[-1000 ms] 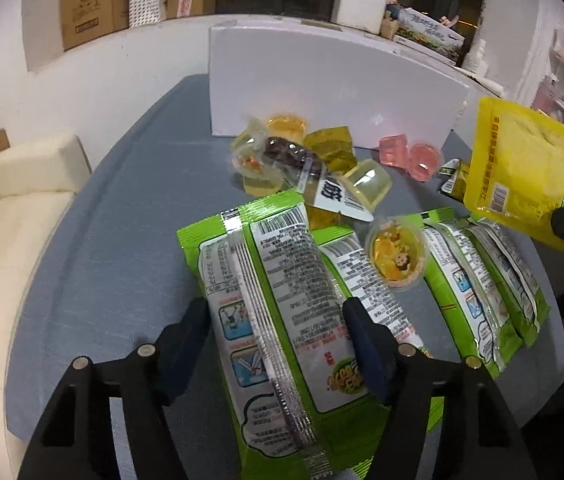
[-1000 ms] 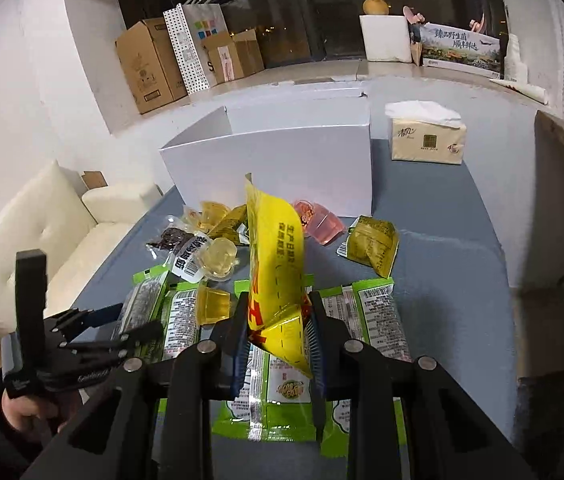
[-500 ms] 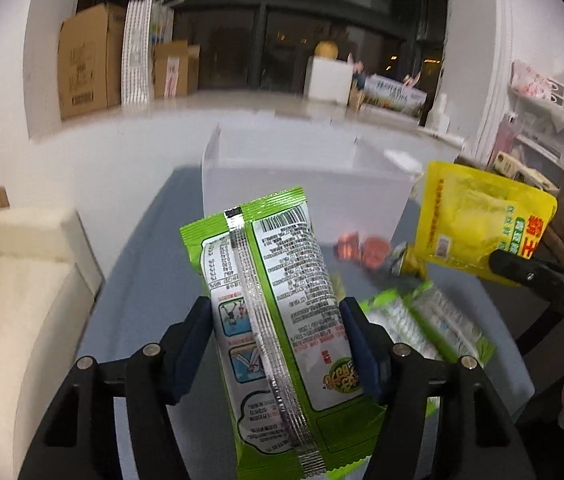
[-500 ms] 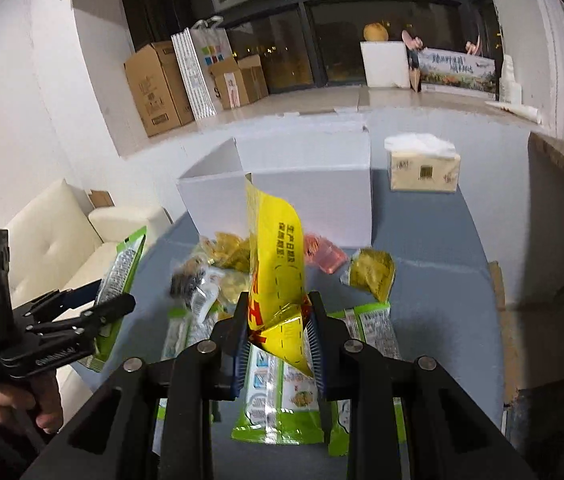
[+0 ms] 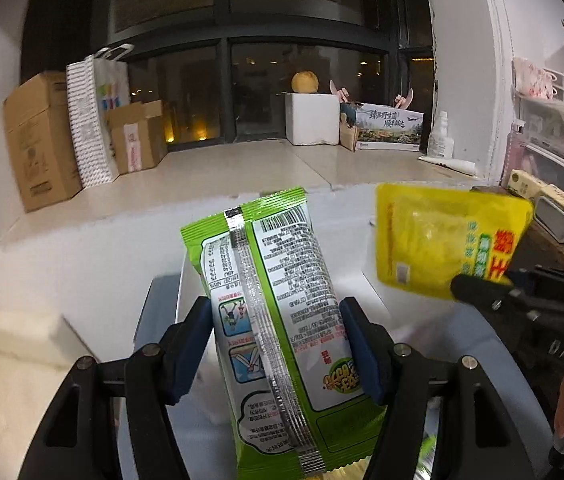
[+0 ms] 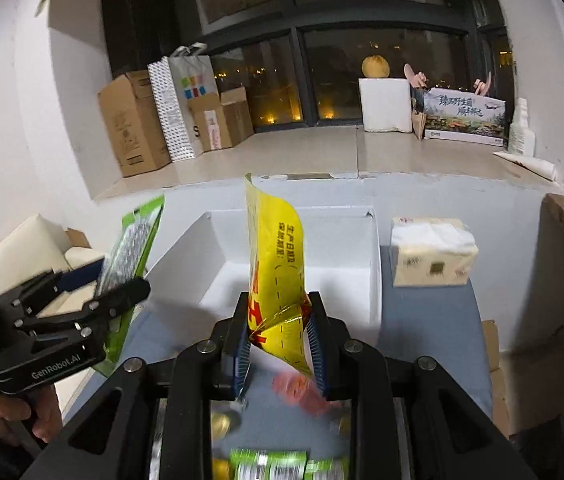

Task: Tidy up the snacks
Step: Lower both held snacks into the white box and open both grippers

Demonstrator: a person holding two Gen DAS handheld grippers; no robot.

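Note:
My left gripper is shut on a green snack packet and holds it up in front of the open white box. My right gripper is shut on a yellow snack pouch held upright over the white box. The yellow pouch and right gripper show at the right of the left wrist view. The left gripper with the green packet shows at the left of the right wrist view. More green packets and blurred small snacks lie on the grey table below.
A tissue pack stands right of the box on the grey table. A cream sofa is at the left. Cardboard boxes and a paper bag stand on the window ledge behind.
Both grippers rose from the table with their packets and moved forward toward the white box. The view now looks over the box's open top.

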